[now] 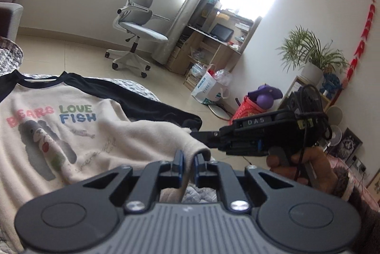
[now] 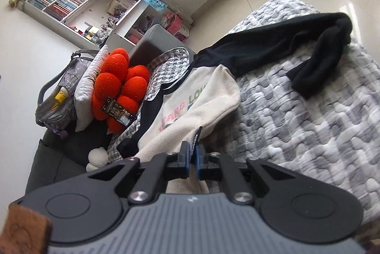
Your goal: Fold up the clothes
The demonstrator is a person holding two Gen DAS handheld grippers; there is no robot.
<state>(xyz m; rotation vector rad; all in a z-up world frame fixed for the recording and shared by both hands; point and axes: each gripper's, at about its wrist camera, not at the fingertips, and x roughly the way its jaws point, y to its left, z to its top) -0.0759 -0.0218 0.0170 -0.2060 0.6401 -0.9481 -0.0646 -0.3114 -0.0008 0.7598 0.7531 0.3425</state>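
Your left gripper (image 1: 188,160) is clamped on the cream hem of the sweatshirt (image 1: 78,133), jaws nearly together with a fold of fabric between them. Your right gripper (image 2: 192,154) is likewise pinched shut on cream fabric at the hem. The sweatshirt lies on the grey-and-white blanket (image 2: 308,111), printed front up, collar at the far end from both grippers — its long axis runs straight away from the jaws. One black sleeve (image 2: 296,45) stretches out over the blanket, its cuff doubled back. Seen from the left wrist, the right gripper sits close by on the right, pointing across toward the hem, with the hand (image 1: 306,168) behind it. Both grippers tilt moderately downward. In my judgement, the next move carries the hem up the body toward the collar; both hands hold the same edge, so neither is better placed — keep them level.
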